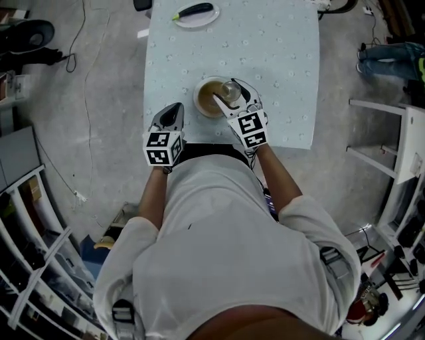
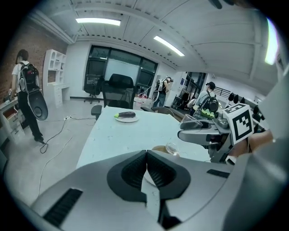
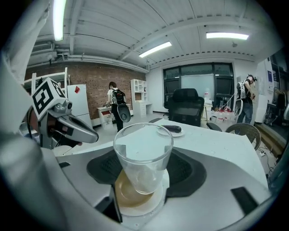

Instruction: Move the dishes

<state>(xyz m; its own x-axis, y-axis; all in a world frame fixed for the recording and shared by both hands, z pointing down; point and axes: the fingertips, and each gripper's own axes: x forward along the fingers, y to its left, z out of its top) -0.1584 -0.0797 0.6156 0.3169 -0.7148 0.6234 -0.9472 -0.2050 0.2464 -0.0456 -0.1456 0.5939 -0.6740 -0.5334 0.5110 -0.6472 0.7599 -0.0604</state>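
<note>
A clear drinking glass [image 1: 231, 90] stands upright between the jaws of my right gripper [image 1: 232, 96], which is shut on it. In the right gripper view the glass [image 3: 142, 158] hangs just over a brown-lined bowl with a white rim [image 3: 128, 196]. That bowl [image 1: 207, 99] sits near the front edge of the table. My left gripper [image 1: 174, 109] hovers at the table's near-left corner, left of the bowl, its jaws shut with nothing between them [image 2: 145, 167]. From the left gripper view the glass [image 2: 172, 148] and the right gripper [image 2: 198, 135] show to the right.
The table [image 1: 279, 46] wears a pale blue patterned cloth. A white plate with a dark eggplant [image 1: 196, 13] lies at its far end. A white chair frame [image 1: 392, 153] stands to the right, shelving at lower left. People and office chairs are in the background.
</note>
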